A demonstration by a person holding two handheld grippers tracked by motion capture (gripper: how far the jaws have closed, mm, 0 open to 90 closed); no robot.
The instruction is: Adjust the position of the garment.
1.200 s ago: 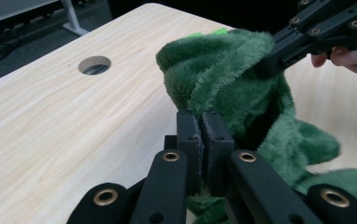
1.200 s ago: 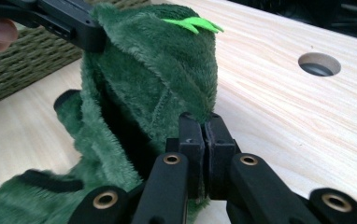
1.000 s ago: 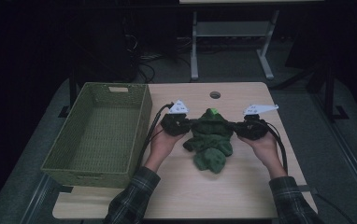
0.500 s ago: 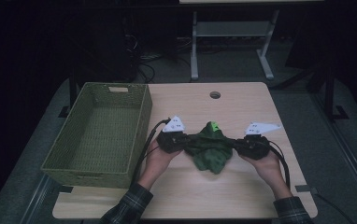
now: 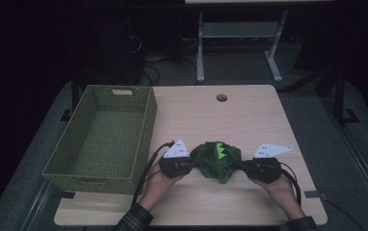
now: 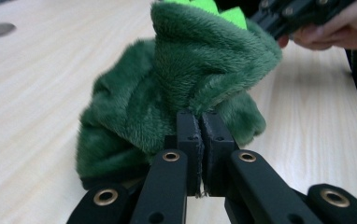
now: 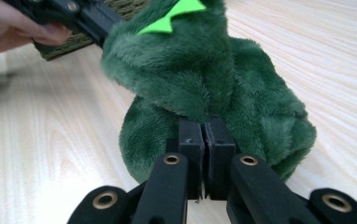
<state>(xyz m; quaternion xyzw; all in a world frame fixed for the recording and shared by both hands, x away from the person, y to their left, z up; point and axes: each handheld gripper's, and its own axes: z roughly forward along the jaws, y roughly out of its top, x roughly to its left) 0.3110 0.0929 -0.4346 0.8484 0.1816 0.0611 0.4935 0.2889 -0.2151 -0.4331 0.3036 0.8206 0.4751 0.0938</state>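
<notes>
A dark green plush piece (image 5: 217,161) with bright green spikes lies bunched on the wooden table (image 5: 230,120), near its front edge. My left gripper (image 5: 193,165) pinches its left side and my right gripper (image 5: 243,165) pinches its right side. In the left gripper view the black jaws (image 6: 200,122) are pressed together on a fold of the plush (image 6: 167,88). The right gripper view has its jaws (image 7: 203,128) shut the same way on the plush (image 7: 190,70). The opposite gripper, in a hand, shows beyond the plush in each: the right gripper (image 6: 303,14) and the left gripper (image 7: 74,14).
A green woven basket (image 5: 147,126) stands at the table's left side, close to my left hand. A round cable hole (image 5: 221,97) sits in the far middle of the table. Behind the table are a metal stand and cables on the dark floor.
Both hands have drawn back toward the table's front edge and sunk a little, bringing the plush along. The plush now sits more bunched between the two grippers.
</notes>
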